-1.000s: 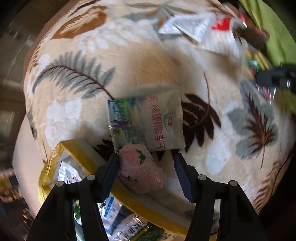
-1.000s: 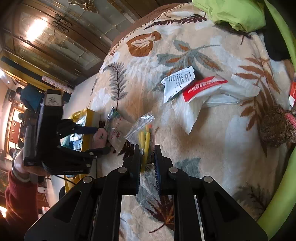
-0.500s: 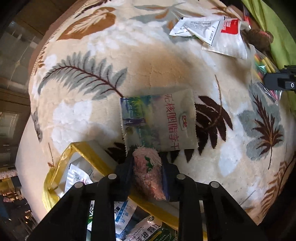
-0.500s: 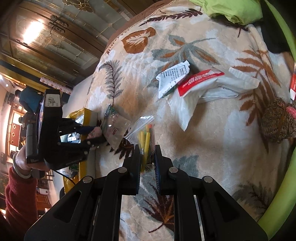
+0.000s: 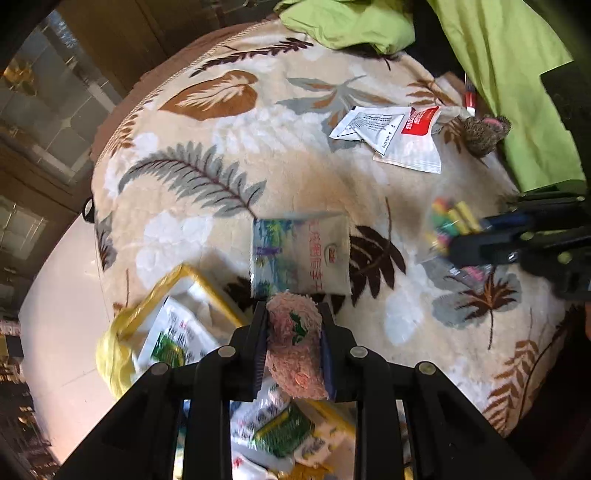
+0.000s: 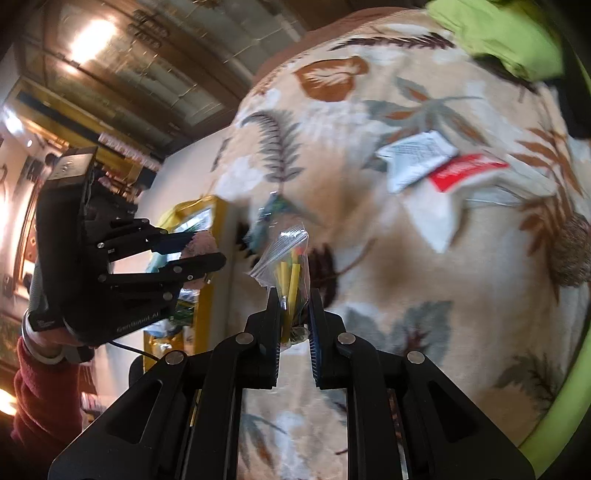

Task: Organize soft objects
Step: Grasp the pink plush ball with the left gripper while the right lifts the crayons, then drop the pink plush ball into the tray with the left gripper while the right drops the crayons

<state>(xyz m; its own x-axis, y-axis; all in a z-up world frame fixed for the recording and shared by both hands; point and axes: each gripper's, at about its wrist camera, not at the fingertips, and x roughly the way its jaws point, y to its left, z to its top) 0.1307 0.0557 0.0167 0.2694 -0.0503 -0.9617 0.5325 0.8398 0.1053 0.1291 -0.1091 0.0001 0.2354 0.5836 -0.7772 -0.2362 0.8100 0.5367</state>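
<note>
A plush cream blanket printed with brown and grey leaves (image 5: 229, 155) covers the work surface, with a crumpled lime-green cloth (image 5: 347, 22) at its far edge. The left gripper (image 5: 293, 325) has its jaws pressed against both sides of a fuzzy pink plush toy with a green mark (image 5: 295, 350), held above a yellow-rimmed box of printed sachets (image 5: 207, 284). Just beyond lies a flat white and blue-green snack packet with red lettering (image 5: 301, 254). The right gripper (image 6: 293, 314) pinches a clear zip bag of yellow and coloured sticks (image 6: 286, 266) between nearly closed jaws, lifted off the blanket. Farther back rest white and red sachets (image 5: 391, 136) and a brown knitted toy (image 5: 482, 133).
</note>
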